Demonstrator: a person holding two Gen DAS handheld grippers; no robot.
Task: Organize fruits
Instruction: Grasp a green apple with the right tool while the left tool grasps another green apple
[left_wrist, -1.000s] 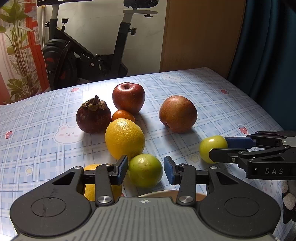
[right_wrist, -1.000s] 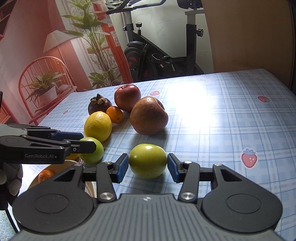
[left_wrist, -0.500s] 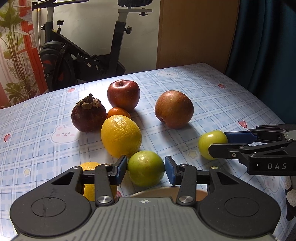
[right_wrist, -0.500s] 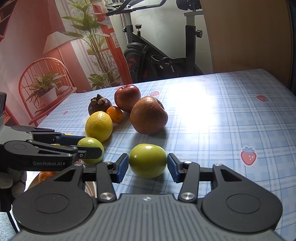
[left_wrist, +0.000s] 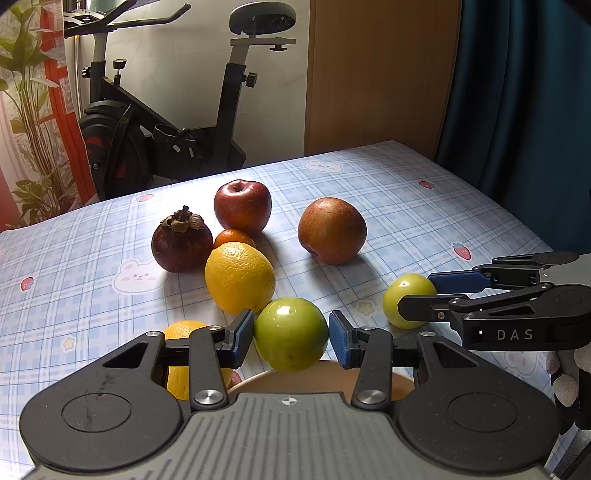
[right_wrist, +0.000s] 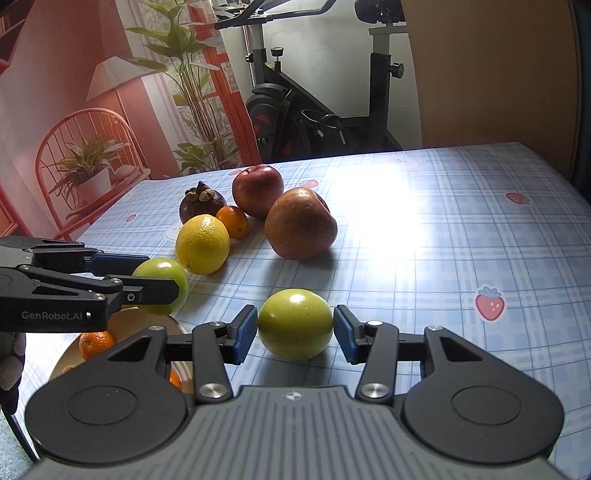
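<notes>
Green fruit (left_wrist: 291, 334) clamped, left fingers (left_wrist: 242, 338)

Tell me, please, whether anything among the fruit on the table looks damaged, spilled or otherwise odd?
Nothing stands out. The red apple, mangosteen, yellow citrus and brownish apple sit whole on the cloth, nothing spilled. Each gripper, left and right, brackets an unmarked green fruit.

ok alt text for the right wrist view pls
The right tongs grip a green fruit on a blue checked tablecloth. To the left, the left tongs hold another green fruit; behind lie a lemon, two apples, a small orange and a mangosteen.
</notes>
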